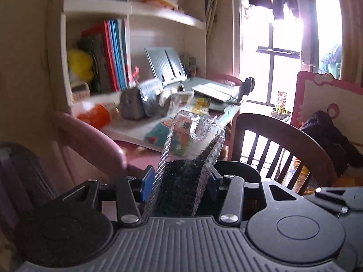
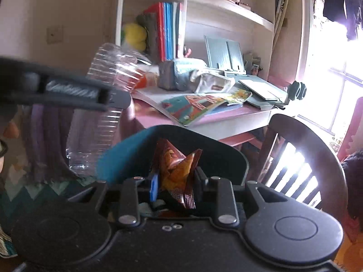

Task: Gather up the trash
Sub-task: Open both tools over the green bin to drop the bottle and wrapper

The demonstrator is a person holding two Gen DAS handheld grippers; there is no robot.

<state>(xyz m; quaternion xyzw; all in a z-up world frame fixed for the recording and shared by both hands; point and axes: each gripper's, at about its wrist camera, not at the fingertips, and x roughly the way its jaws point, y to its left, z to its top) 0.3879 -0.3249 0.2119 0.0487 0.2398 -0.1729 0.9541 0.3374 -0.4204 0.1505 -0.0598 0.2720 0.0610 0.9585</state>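
The step in hand looks like dropping the collected trash into the dark bin with the teal inner wall, which sits near the camera, in front of the cluttered pink worktop and left of the wooden chair; to do it well, I would bring each piece squarely over the bin's mouth before letting go, the bulky bottle first. The left gripper has its fingers clenched on a clear plastic bottle, held up in the air to the bin's left. The right gripper is clamped narrowly on a crumpled red-orange snack wrapper, just above the bin.
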